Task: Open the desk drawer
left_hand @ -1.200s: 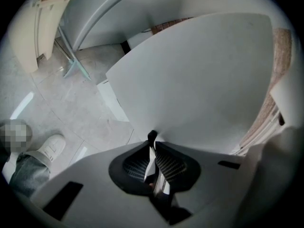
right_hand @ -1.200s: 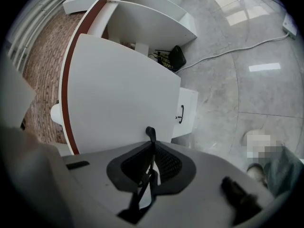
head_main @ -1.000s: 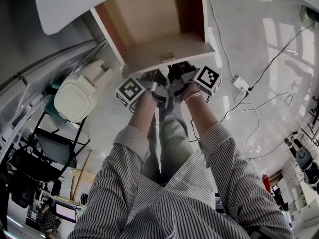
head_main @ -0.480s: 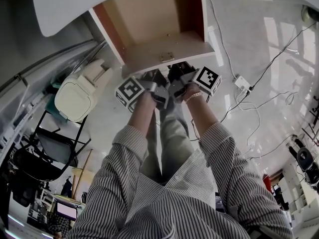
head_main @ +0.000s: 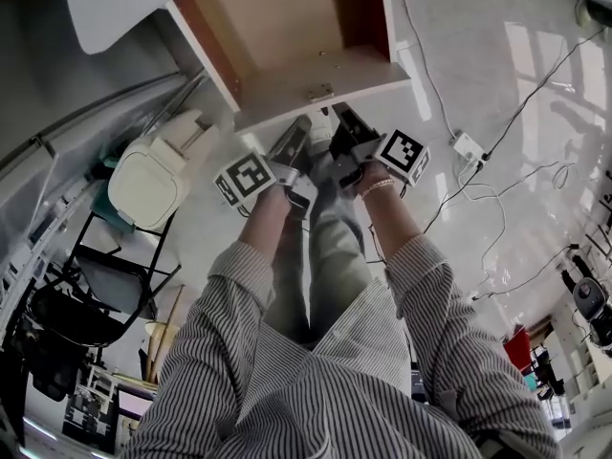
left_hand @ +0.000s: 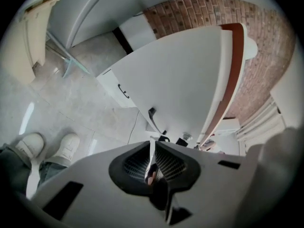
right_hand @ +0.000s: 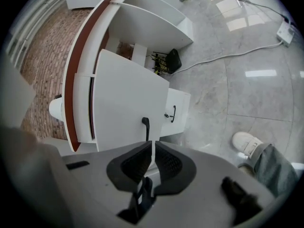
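The desk drawer (head_main: 287,36) stands pulled out, its wooden inside bare in the head view, with a small metal handle (head_main: 320,92) on its front panel. Both grippers hang just in front of that panel, apart from it. My left gripper (head_main: 300,134) is shut with nothing between its pads. My right gripper (head_main: 344,122) is shut too and holds nothing. In the left gripper view the white drawer front (left_hand: 190,80) and its dark handle (left_hand: 153,117) lie beyond the left gripper (left_hand: 153,146). The right gripper (right_hand: 153,148) points at the same handle (right_hand: 146,126).
The white desk top (head_main: 124,8) juts over the drawer. A cream chair seat (head_main: 153,180) and a black chair frame (head_main: 86,295) stand at the left. A power strip (head_main: 467,148) with cables lies on the glossy floor at the right. A lower cabinet door with a handle (right_hand: 173,114) sits under the desk.
Both grippers have drawn back from the drawer front, opening a gap to the handle. The left gripper has rolled somewhat. The drawer stays out.
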`<state>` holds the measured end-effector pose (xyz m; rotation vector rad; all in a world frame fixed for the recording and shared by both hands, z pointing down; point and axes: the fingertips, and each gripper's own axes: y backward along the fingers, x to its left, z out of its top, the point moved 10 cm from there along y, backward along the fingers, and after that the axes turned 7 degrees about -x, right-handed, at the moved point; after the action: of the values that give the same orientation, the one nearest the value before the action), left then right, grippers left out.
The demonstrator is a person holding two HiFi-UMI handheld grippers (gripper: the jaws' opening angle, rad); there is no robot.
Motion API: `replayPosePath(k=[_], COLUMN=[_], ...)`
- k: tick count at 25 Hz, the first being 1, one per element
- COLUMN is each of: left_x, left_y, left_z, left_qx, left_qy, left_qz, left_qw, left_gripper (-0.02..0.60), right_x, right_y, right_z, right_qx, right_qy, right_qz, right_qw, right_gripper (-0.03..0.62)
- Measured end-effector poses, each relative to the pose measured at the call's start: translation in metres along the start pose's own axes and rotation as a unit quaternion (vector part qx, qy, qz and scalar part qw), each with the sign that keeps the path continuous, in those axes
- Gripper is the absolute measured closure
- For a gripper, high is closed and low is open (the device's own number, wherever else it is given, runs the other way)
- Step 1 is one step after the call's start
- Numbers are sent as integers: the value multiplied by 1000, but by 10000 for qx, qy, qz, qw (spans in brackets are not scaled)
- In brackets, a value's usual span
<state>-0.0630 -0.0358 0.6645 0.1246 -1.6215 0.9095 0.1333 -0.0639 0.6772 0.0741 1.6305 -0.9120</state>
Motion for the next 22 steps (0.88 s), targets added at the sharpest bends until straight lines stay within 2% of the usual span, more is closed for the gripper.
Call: replayPosePath(k=[6,12,17,22], left_x=[-19,-41,-73,-101], left_y=[33,75,113,149], left_z=[9,16,18,27], left_qx=[439,860,881,940], left_qy=[-656,-1349,-1701,-1955], left_qz=[-633,-1222,-1602,-1812], left_qw=[9949,9795,9683,9592], left_gripper=[558,563,563,563], right_x=[10,32,68,113], right_y=[29,58,90,121], right_z=[-16,-43,-62,-78], right_qx=[-452,-634,-828,-1105], right_qy=[4,162,442,641], right_qz=[410,731,1001,1416], right_qw=[9981,9952,9905,9816], right_gripper=[563,569,574,574])
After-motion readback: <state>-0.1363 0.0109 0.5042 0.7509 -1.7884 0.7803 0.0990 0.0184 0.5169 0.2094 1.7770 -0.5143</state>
